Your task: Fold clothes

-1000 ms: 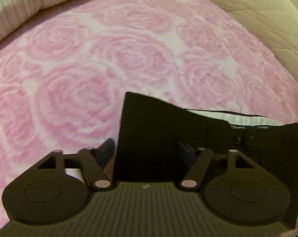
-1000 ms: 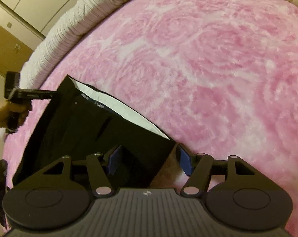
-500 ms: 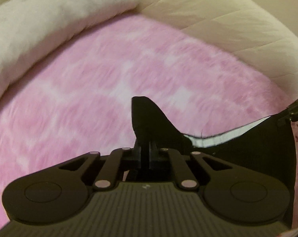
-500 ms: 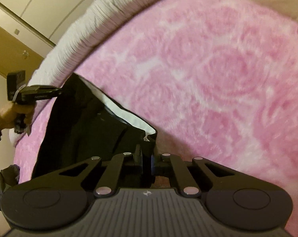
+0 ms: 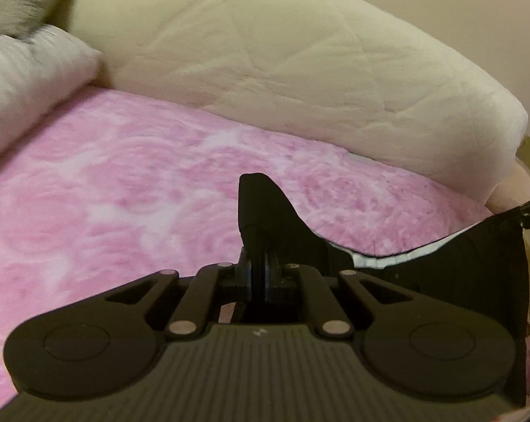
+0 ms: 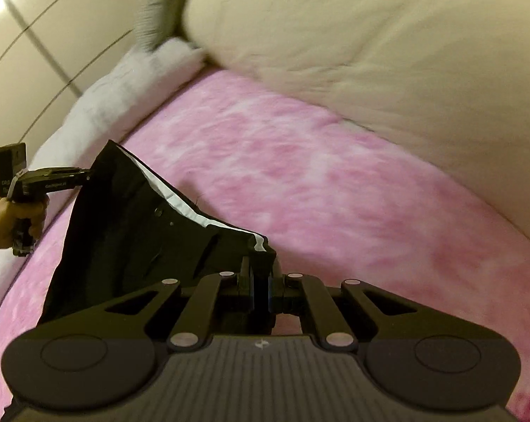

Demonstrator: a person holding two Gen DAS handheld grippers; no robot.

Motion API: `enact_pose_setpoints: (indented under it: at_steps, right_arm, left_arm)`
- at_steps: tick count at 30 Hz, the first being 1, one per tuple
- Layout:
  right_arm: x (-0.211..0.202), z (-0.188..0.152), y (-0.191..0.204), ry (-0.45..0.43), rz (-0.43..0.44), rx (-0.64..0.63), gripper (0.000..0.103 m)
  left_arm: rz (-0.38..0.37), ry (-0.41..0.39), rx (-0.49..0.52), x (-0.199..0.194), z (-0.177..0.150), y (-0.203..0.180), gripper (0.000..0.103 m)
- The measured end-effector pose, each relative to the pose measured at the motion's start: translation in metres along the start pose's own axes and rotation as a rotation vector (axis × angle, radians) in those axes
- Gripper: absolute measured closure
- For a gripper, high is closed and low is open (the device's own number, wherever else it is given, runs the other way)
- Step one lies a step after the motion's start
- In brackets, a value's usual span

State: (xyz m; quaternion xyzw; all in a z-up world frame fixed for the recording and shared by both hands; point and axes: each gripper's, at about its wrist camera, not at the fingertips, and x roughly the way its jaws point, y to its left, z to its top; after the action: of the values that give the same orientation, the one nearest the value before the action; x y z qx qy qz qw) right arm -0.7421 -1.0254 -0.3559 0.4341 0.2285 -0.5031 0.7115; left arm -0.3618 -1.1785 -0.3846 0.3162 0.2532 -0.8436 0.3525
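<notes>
Both fisheye views mounted on the tongs, looking forward and steeply down across the pink bed (image 5: 124, 190), close above it. Shared: black garment (image 6: 124, 232), cream duvet (image 5: 300, 59), apparently the same white pillow (image 6: 124, 88), though blurred.

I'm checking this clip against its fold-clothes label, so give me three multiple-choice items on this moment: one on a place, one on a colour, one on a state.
1. Where does the left gripper hold the black trousers?
A. at a corner of the waistband
B. at a leg hem
C. nowhere

2. What colour is the blanket under the garment?
A. blue
B. pink with a rose pattern
C. plain grey

3. How is the right gripper?
A. wide open above the blanket
B. shut on nothing
C. shut on the waistband's other corner

Answers:
1 A, the white-lined waistband runs from its pads to the other gripper.
2 B, pink swirls cover the bed in both views.
3 C, black cloth is pinched between its pads.
</notes>
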Motion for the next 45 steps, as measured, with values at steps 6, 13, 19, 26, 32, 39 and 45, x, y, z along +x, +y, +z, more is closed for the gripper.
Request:
enact_pose_setpoints:
  at_steps: [6, 13, 19, 26, 32, 39, 45]
  right_arm:
    - [0.024, -0.016, -0.03, 0.074, -0.039, -0.011, 0.096]
    - [0.026, -0.004, -0.024, 0.057, -0.092, -0.149, 0.065]
    - [0.055, 0.026, 0.009, 0.091, 0.095, -0.318, 0.063]
    - [0.149, 0.031, 0.058, 0.263, 0.24, -0.606, 0.062]
    - [0.173, 0.034, 0.061, 0.299, 0.243, -0.696, 0.068]
    - [0.16, 0.051, 0.064, 0.274, 0.259, -0.698, 0.098]
    - [0.172, 0.058, 0.081, 0.234, 0.258, -0.722, 0.101]
  left_arm:
    - [0.077, 0.11, -0.083, 0.048, -0.021, 0.012, 0.083]
    - [0.213, 0.119, -0.136, 0.004, -0.036, 0.03, 0.061]
    - [0.253, 0.038, -0.282, -0.067, -0.076, 0.009, 0.061]
    - [0.158, 0.098, -0.295, -0.08, -0.147, -0.088, 0.061]
    - [0.155, 0.132, -0.337, -0.083, -0.188, -0.138, 0.061]
    - [0.223, 0.108, -0.417, -0.09, -0.205, -0.161, 0.061]
    - [0.286, 0.099, -0.476, -0.09, -0.216, -0.167, 0.055]
